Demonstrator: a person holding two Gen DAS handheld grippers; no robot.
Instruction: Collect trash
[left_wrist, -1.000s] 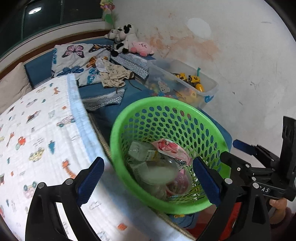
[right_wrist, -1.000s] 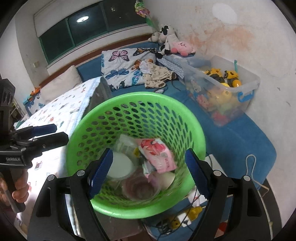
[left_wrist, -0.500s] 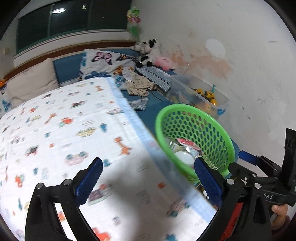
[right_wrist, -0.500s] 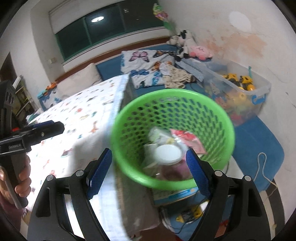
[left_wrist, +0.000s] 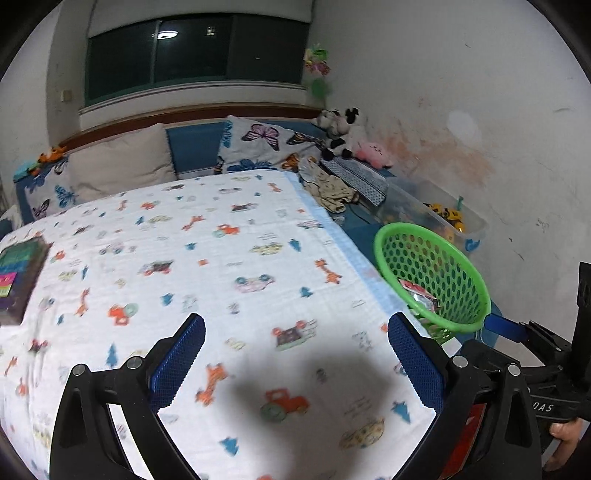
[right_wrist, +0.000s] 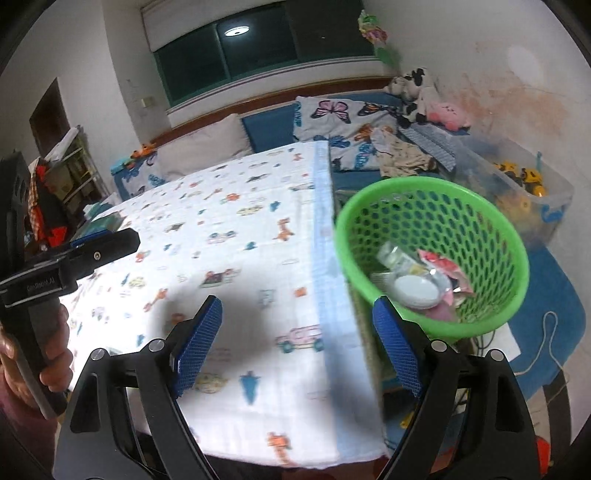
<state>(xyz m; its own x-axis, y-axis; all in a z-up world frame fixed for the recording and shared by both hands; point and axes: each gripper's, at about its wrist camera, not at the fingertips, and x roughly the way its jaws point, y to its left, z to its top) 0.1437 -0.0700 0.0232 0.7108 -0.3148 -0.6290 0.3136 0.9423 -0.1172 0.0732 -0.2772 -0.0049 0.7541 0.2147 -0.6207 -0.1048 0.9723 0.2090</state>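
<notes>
**Inspector:** Left to right, operator. Your left gripper (left_wrist: 295, 365) stands with its fingers (left_wrist: 177, 360) spread wide and nothing between them; under them lies only the printed cloth on the counter (left_wrist: 207, 258). A dark flat object (left_wrist: 18, 277) sits at the far left edge of that cloth; I cannot tell whether it is trash.

**Operator:** And the right?

**Inspector:** Your right gripper (right_wrist: 295, 347) is also empty, its jaws opening as we speak. It straddles the cloth's blue-bordered edge, with the green basket (right_wrist: 436, 192) just beyond its right finger.

**Operator:** Where does the trash stand?

**Inspector:** The collected trash (right_wrist: 424, 277), namely wrappers, a white lid and a pink-red packet, lies in the basket's bottom, off the counter's right edge. From both your grippers the basket lies to the right; your right hand is the nearer, by my judgement.

**Operator:** So what does the coming move turn on?

**Inspector:** On finding a piece to take. The visible cloth shows no loose trash within reach of either gripper. Should the dark object count, it lies left, nearer your left hand, its long axis running away from you.
</notes>
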